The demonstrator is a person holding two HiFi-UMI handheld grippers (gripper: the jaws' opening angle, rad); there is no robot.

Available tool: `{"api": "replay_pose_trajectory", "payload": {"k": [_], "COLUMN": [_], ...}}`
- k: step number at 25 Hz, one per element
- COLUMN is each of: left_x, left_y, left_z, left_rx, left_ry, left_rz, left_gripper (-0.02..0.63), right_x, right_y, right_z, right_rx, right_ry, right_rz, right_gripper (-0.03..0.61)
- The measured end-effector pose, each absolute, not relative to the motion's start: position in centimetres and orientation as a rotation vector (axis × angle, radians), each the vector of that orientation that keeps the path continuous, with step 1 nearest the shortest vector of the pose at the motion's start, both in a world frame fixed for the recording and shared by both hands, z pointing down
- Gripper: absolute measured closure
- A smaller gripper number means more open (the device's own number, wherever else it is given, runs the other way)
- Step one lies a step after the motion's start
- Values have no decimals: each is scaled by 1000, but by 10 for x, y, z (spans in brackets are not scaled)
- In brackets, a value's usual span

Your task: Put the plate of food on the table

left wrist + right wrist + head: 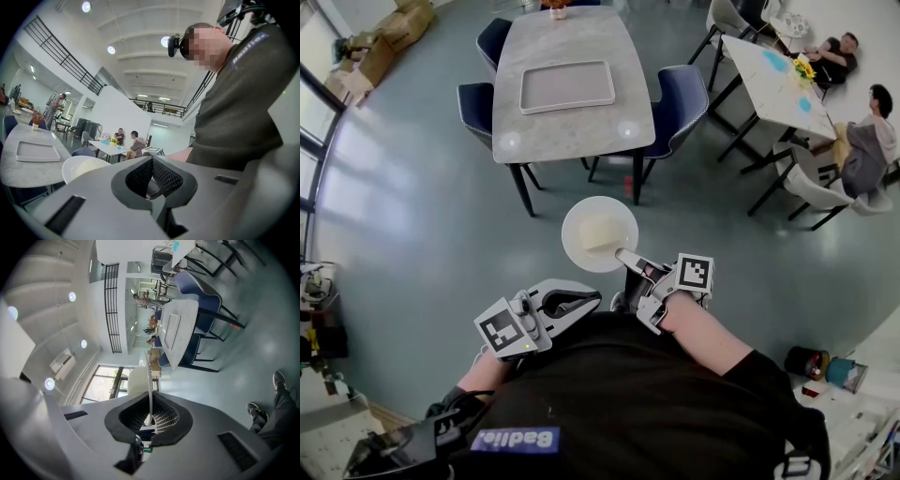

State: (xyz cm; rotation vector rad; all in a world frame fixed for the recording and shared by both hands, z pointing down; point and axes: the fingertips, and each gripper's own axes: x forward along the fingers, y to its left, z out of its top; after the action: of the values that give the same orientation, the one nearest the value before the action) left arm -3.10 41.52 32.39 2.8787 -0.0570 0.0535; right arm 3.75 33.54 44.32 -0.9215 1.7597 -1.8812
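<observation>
- Right gripper [627, 256] clamped the plate [577, 247] by its rim — plate was short of the table [572, 131].
- Left gripper [581, 302] had its jaws together, empty.
- I needed it level — food [600, 232] could slide.

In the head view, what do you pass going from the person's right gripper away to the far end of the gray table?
right gripper → plate → table → tray → vase
</observation>
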Motion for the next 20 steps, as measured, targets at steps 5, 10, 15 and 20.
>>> {"api": "replay_pose_trajectory", "payload": {"k": [5,10,15,20], "left_x": [-23,-11,5,21], "left_y": [411,409,406,408], "left_z": [325,326,329,337], "left_rx": [2868,2864,2857,2839], "left_ry": [-75,-91,-116,-151], "left_rz": [57,65,70,79], "left_gripper": [607,607,607,607], "right_x": [44,54,66,78], "right_y": [330,326,320,318], "right_z": [444,442,444,449], "right_rx": [-916,-898,-880,-854], "right_ry": [1761,1754,1771,1779], "right_rz": [-1889,-1899,-1909,-1928], "right_gripper": [560,560,560,560]}}
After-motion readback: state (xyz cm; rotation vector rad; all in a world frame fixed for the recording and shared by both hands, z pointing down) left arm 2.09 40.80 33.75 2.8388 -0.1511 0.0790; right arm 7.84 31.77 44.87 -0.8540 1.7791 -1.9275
